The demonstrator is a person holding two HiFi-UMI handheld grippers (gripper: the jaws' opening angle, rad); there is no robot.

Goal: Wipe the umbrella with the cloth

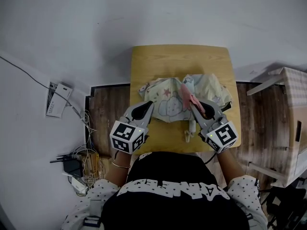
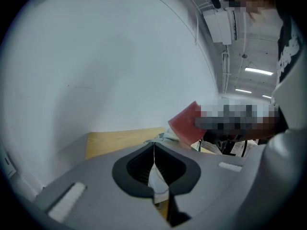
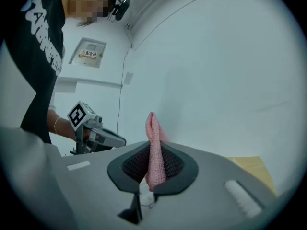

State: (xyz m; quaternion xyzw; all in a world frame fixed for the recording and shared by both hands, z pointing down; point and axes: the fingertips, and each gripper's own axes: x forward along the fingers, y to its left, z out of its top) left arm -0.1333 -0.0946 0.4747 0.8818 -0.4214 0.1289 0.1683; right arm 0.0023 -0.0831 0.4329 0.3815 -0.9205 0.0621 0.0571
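A pale, cartoon-printed umbrella (image 1: 169,98) lies crumpled on the small wooden table (image 1: 180,56), its white handle (image 1: 191,127) pointing toward the near edge. My left gripper (image 1: 149,105) is at the umbrella's left side, shut on a thin fold of its pale fabric (image 2: 157,178). My right gripper (image 1: 193,104) is over the umbrella's right half, raised off it and shut on a pink cloth (image 1: 186,94). In the right gripper view the cloth (image 3: 154,147) stands up between the jaws. From the left gripper view the cloth (image 2: 186,124) shows ahead to the right.
A white wall stands just beyond the table's far edge. A cardboard box (image 1: 293,123) sits on the floor at the right. Cables and power strips (image 1: 79,164) and a white device (image 1: 57,99) lie on the floor at the left.
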